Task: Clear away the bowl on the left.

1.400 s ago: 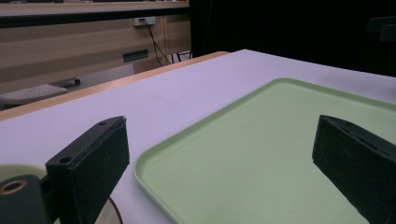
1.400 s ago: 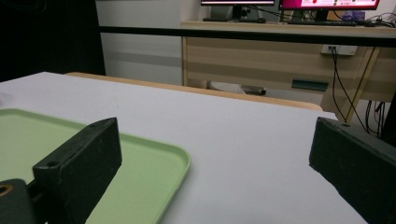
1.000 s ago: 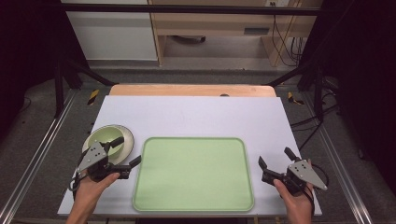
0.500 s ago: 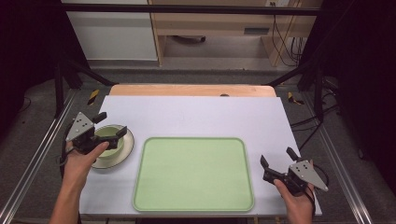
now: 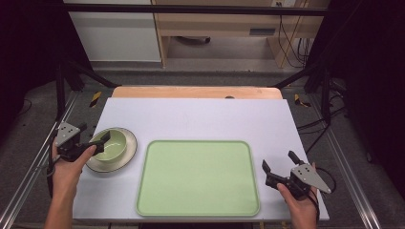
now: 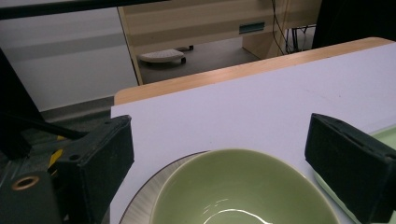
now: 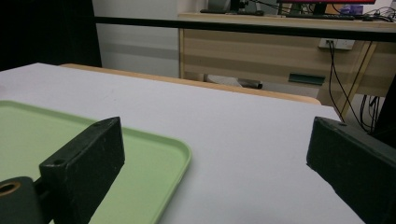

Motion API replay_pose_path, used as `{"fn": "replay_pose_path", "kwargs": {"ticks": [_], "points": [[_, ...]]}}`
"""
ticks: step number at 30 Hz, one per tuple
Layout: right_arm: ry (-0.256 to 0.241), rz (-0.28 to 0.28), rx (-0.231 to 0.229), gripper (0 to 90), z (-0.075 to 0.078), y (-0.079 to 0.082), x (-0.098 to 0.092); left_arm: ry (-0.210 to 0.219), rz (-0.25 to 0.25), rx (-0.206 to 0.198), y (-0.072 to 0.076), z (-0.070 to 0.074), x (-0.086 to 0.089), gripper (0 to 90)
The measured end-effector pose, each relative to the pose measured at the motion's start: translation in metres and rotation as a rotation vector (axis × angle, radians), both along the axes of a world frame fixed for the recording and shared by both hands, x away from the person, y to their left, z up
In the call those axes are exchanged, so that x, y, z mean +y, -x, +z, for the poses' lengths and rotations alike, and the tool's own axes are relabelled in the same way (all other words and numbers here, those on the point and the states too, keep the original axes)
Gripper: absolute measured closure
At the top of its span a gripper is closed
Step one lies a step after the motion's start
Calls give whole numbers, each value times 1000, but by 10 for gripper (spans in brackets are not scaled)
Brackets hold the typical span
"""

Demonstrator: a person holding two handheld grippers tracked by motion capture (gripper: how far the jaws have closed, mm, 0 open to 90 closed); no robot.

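We hold the left gripper (image 5: 97, 143) wide around the green bowl (image 5: 111, 145), right gripper (image 5: 279, 166) wide too

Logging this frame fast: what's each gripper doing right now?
Left gripper: open, jaws either side of the green bowl, not closed on it.
Right gripper: open, holding nothing, beside the tray.

Dim workroom behind a pale bench

At 12 o'clock a wooden desk (image 5: 229, 21) stands beside a white cabinet (image 5: 114, 36); cables (image 5: 291, 33) hang at 1 o'clock over grey floor (image 5: 191, 76).
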State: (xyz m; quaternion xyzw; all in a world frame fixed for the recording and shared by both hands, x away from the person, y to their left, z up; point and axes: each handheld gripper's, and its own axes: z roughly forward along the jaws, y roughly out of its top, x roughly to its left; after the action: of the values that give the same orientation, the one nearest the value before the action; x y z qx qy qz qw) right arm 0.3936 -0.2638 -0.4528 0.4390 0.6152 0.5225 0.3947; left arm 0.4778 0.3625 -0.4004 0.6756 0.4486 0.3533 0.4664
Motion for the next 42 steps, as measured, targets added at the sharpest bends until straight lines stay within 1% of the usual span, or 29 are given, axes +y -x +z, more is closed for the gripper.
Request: {"fn": "replay_pose_path", "kwargs": {"ticks": [3, 4, 5, 6, 7, 9, 10, 11, 12, 13, 15, 16, 17, 18, 20, 21, 24, 25, 26, 27, 28, 30, 31, 33, 36, 38, 41, 42], "points": [[1, -1, 3, 46, 0, -1, 0, -5, 0, 21, -1, -2, 2, 80], [3, -3, 8, 47, -1, -1, 0, -21, 4, 39, -1, -5, 4, 80], [3, -3, 8, 47, -1, -1, 0, -21, 4, 39, -1, -5, 4, 82], [3, -4, 7, 47, -1, -1, -1, -25, 6, 49, -1, -6, 6, 82], [3, -5, 9, 48, -1, 0, -1, -23, 10, 53, -2, -7, 7, 84], [3, -5, 7, 48, -1, 0, 0, -10, 16, 75, -2, -10, 8, 92], [6, -4, 5, 49, -1, 0, 0, -13, 20, 91, -3, -12, 9, 98], [6, -4, 5, 49, -1, 0, 0, -13, 20, 91, -3, -12, 9, 101], [5, -2, 8, 49, -1, 0, 0, -14, 24, 110, -4, -15, 9, 103], [5, -2, 8, 49, -1, 0, 0, -14, 24, 110, -4, -15, 9, 106], [9, -2, 11, 50, -1, -1, 0, -27, 26, 127, -5, -16, 9, 109], [10, -2, 12, 50, -1, -1, 0, -19, 32, 138, -6, -19, 10, 122], [10, -2, 12, 50, -1, -1, 0, -19, 32, 138, -6, -19, 10, 130], [11, 0, 12, 50, -1, -1, 0, -25, 38, 149, -6, -20, 10, 130], [14, -4, 18, 51, -1, -1, 0, -26, 52, 164, -6, -24, 11, 172], [14, -4, 18, 51, -1, -1, 0, -26, 52, 164, -6, -24, 11, 173], [9, -10, 20, 52, -1, -1, -2, -35, 64, 188, -7, -27, 12, 181], [9, -10, 20, 52, -1, -1, -2, -35, 64, 188, -7, -27, 12, 191], [8, -9, 22, 53, -2, -1, -2, -23, 74, 198, -8, -28, 13, 203], [8, -9, 22, 53, -2, -1, -2, -23, 74, 198, -8, -28, 13, 204], [9, -8, 23, 52, -2, -1, -2, -14, 77, 201, -8, -29, 13, 204], [10, -4, 24, 53, -1, 0, -1, -12, 87, 221, -9, -29, 13, 225], [10, -4, 24, 53, -1, 0, -1, -12, 87, 221, -9, -29, 13, 231], [10, -2, 25, 53, -1, 0, -1, -4, 103, 233, -9, -29, 13, 249], [9, -3, 29, 53, -2, -1, -1, -5, 105, 241, -9, -30, 14, 301], [9, -3, 29, 53, -2, -1, -1, -7, 108, 253, -10, -31, 14, 308], [13, 0, 28, 53, -2, -1, -1, -5, 114, 261, -10, -33, 15, 349], [9, 0, 31, 53, -2, -1, 0, -7, 119, 274, -10, -33, 15, 364]]}}
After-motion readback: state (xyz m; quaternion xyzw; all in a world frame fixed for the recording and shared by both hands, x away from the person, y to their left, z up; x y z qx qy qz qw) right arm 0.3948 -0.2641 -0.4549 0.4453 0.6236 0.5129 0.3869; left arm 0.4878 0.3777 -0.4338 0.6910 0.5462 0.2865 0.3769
